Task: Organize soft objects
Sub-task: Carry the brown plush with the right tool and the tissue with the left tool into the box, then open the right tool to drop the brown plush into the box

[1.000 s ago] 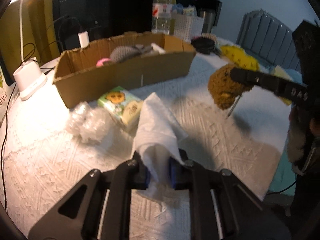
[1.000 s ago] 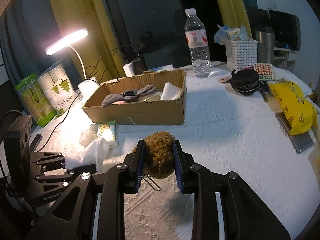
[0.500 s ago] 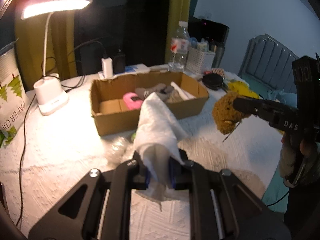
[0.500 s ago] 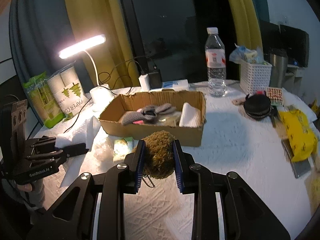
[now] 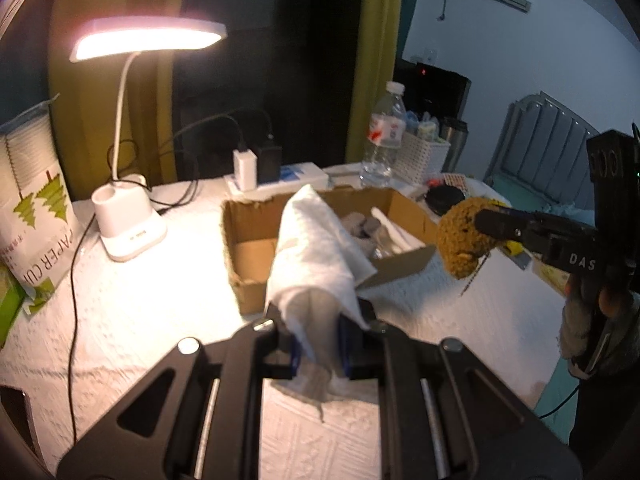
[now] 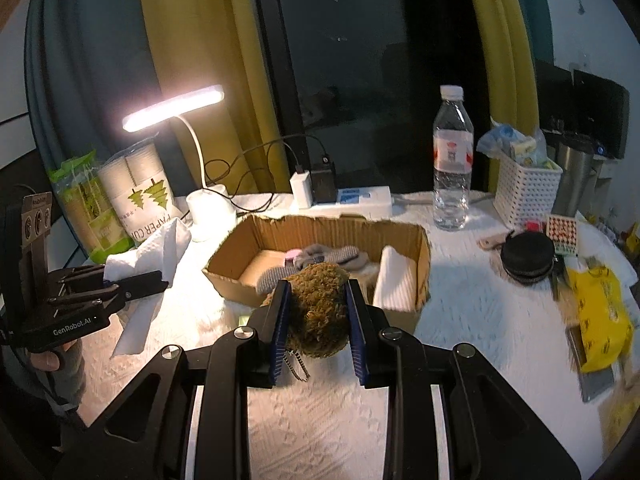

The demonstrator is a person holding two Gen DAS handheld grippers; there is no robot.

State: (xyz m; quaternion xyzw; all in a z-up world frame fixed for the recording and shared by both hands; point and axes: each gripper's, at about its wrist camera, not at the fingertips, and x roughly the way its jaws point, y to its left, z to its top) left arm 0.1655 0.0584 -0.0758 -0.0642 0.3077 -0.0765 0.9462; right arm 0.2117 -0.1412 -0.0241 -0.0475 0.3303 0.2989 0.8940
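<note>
We read "PAPER CU" on the cup sleeve [image 6: 140, 204], far left of the right gripper [image 6: 318, 320]. "GenRobot.AI" marked the left gripper [image 6: 132, 284]. "DAS" stood on the right gripper's body, seen at right.

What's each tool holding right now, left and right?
Left tool: shut on the white paper towel, lifted off the table.
Right tool: shut on the brown fuzzy ball, held in front of the cardboard box.
</note>
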